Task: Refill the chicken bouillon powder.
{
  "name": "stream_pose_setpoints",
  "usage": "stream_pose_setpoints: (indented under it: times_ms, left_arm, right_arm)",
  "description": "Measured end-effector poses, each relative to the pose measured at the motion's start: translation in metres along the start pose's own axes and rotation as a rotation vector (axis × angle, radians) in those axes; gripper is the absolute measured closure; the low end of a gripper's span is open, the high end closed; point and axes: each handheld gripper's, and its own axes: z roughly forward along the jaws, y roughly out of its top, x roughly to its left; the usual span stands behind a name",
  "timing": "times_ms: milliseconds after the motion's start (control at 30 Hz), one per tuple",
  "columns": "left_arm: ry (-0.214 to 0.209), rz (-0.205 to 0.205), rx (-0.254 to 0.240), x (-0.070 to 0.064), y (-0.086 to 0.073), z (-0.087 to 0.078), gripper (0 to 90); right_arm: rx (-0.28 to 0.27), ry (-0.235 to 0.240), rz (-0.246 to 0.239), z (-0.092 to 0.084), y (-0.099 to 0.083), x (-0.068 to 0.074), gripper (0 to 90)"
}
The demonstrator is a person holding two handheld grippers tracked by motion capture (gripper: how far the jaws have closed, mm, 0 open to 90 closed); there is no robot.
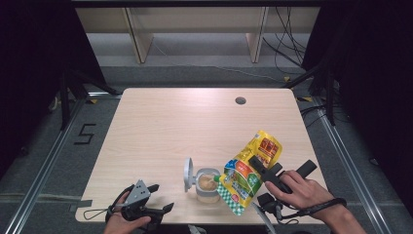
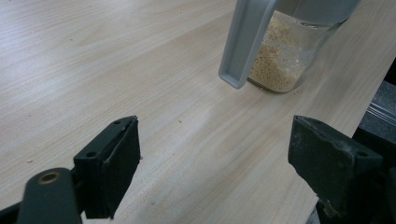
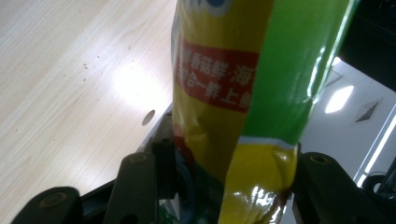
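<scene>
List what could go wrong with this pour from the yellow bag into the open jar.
1. The yellow bag is tipped with its lower corner beside the jar rather than squarely over its mouth, so powder could spill on the table.
2. The left gripper is open and away from the jar, so nothing steadies it; a nudge from the bag might tip it.
3. The raised lid might get knocked.

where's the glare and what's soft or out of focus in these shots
High view: evenly lit table, dark surroundings. Left gripper view: jar and its grey lid slightly soft, faint sheen on the wood. Right gripper view: bright glare patch on the tabletop, shiny highlights on the yellow-green bag, print blurred.
</scene>
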Motion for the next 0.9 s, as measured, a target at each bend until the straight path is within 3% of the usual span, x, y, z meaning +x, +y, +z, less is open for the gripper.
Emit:
stream_pose_setpoints:
  times_ms: [133,167,200,467,533,633,667,733,767,800,833,900]
  left_arm:
    - [-0.007,0.004,0.0,0.0002,0.0001,0.0003,16.5]
    - [-0.007,0.004,0.0,0.0003,0.0,0.0004,16.6]
    - [-0.008,-0.002,-0.005,-0.0001,-0.0001,0.0008,16.6]
    - [-0.007,0.006,0.002,0.0002,0.0,0.0003,16.6]
    - [-0.009,-0.018,-0.001,-0.0011,-0.0004,0.0006,16.6]
    - [0.001,0.015,0.011,0.0017,0.0002,-0.0001,16.6]
    - [0.023,0.021,-0.004,0.0013,-0.0007,0.0017,16.6]
    - [-0.006,-0.001,-0.001,0.0,0.0001,0.0003,16.6]
    - [-0.007,-0.002,-0.006,-0.0002,0.0,0.0005,16.6]
    - [-0.007,-0.003,-0.007,-0.0002,0.0,0.0004,16.6]
    - [-0.007,-0.004,-0.007,-0.0002,0.0,0.0003,16.6]
    - [0.004,0.012,0.003,0.0009,0.0001,-0.0008,16.6]
  right_arm:
    - [0.003,0.001,-0.003,-0.0009,-0.0006,-0.0004,57.7]
    - [0.011,0.003,-0.032,-0.0016,-0.0012,-0.0024,57.7]
    - [0.003,0.002,-0.006,-0.0016,-0.001,-0.0006,57.7]
    - [0.008,0.0,-0.002,-0.0065,-0.0013,0.0007,57.8]
    - [0.008,-0.001,-0.006,-0.0064,-0.0014,-0.0001,57.9]
    - [0.006,-0.008,-0.006,-0.0055,-0.0011,-0.0008,57.9]
    - [0.013,-0.007,-0.027,-0.0056,-0.0011,-0.0022,57.9]
    - [0.01,-0.004,-0.019,-0.0046,-0.0001,-0.0014,57.9]
    - [-0.002,-0.009,0.011,-0.0031,0.0009,0.0005,57.9]
    - [0.003,-0.005,-0.007,-0.0029,0.0012,-0.0002,57.9]
    - [-0.006,-0.005,0.018,-0.0017,0.0022,0.002,57.9]
    - [-0.007,-0.002,0.023,-0.0003,0.0032,0.0033,58.0]
